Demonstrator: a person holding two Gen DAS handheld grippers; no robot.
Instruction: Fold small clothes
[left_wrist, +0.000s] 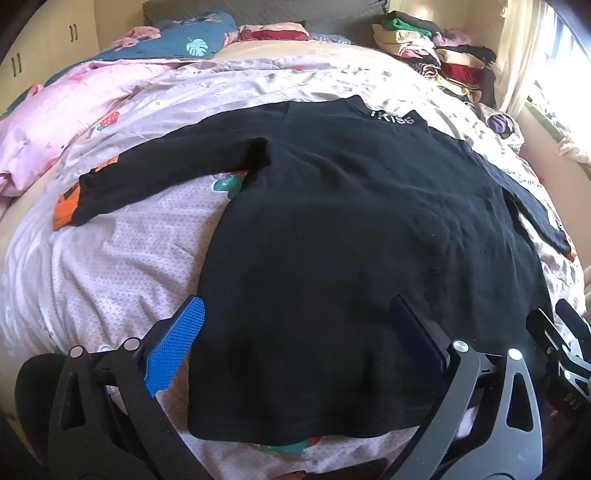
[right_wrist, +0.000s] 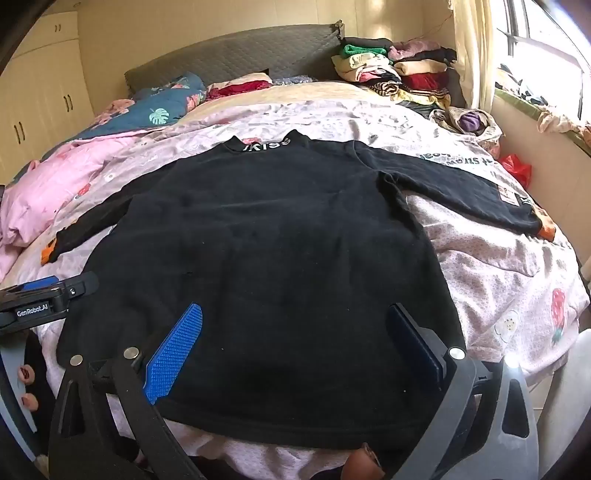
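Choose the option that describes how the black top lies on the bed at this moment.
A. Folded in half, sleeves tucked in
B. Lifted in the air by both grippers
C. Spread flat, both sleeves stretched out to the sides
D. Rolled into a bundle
C: the black top lies spread flat on the bed, one sleeve out to each side, and both grippers, left gripper and right gripper, are open.

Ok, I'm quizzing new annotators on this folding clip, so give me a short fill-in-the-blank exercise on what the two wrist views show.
1. The sweater spread flat on the bed is ____ in colour.
2. The white letters on its collar read ____.
3. The left gripper and right gripper both have jaws that are ____.
4. The cuffs show ____ trim.

Missing words: black; kiss; open; orange
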